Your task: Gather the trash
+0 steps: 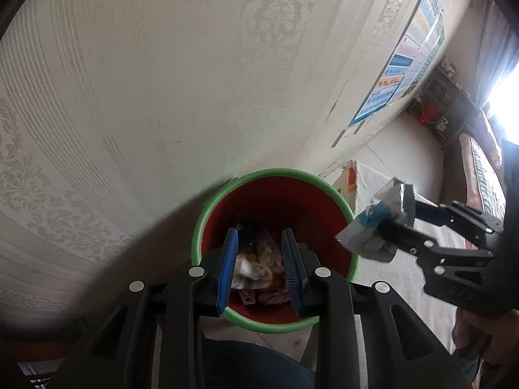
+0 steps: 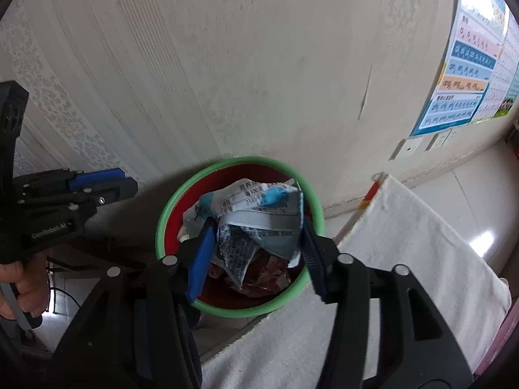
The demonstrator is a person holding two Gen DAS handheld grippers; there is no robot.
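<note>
Over the bin: red inside, green rim, set against the patterned wall.

Right gripper: clamped on a crumpled wrapper, blue pads touching it on both sides. Wrapper white, silver and blue, hanging above the bin's mouth in the right wrist view, just at the rim's right side in the left wrist view. Covered in small dark print and a boxed table of digits, too creased to read with any certainty.

Left gripper: pads a narrow gap apart, gripping nothing, pointing down into the bin. Through the gap, earlier trash on the bin's bottom: pale and reddish packets, lettering illegible. White lettering on the left gripper's black body, apparently "GenRobot.AI", though blurred. Held by a hand at the frame's left edge.

Beside the bin, a white cloth. On the wall, a poster with blue, pink and orange bands of script, not legible.
</note>
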